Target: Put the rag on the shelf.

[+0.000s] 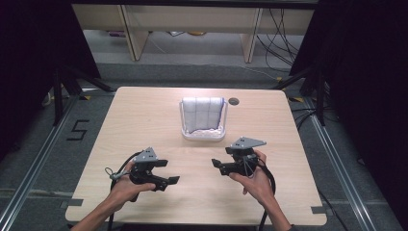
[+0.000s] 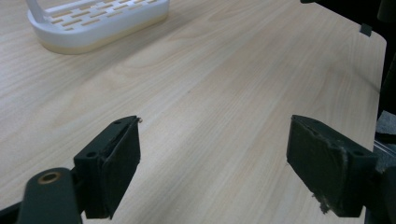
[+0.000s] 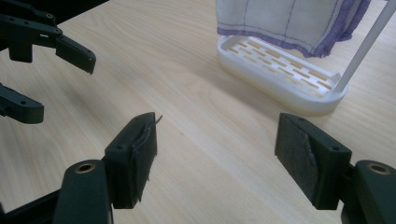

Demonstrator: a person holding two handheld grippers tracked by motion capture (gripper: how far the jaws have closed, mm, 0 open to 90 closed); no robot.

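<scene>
A white slotted rack (image 1: pixel 202 133) stands at the table's middle back, with a white cloth with purple grid lines (image 1: pixel 202 114) draped over its rail. The rack's base (image 2: pixel 93 25) shows at the top left of the left gripper view; the rack (image 3: pixel 280 77) and the cloth (image 3: pixel 285 21) show at the top right of the right gripper view. My left gripper (image 1: pixel 166 174) is held near the front left, open, with nothing between its jaws (image 2: pixel 212 163). My right gripper (image 1: pixel 219 165) faces it from the right, open and empty (image 3: pixel 217 158). The left gripper (image 3: pixel 42 70) also shows at the left of the right gripper view.
The light wooden table (image 1: pixel 144 120) has a round cable hole (image 1: pixel 234 101) behind the rack. Dark curtains and tripod legs (image 1: pixel 62 86) flank the table. A shelf unit (image 1: pixel 192 29) and loose cables (image 1: pixel 284 38) lie beyond the far edge.
</scene>
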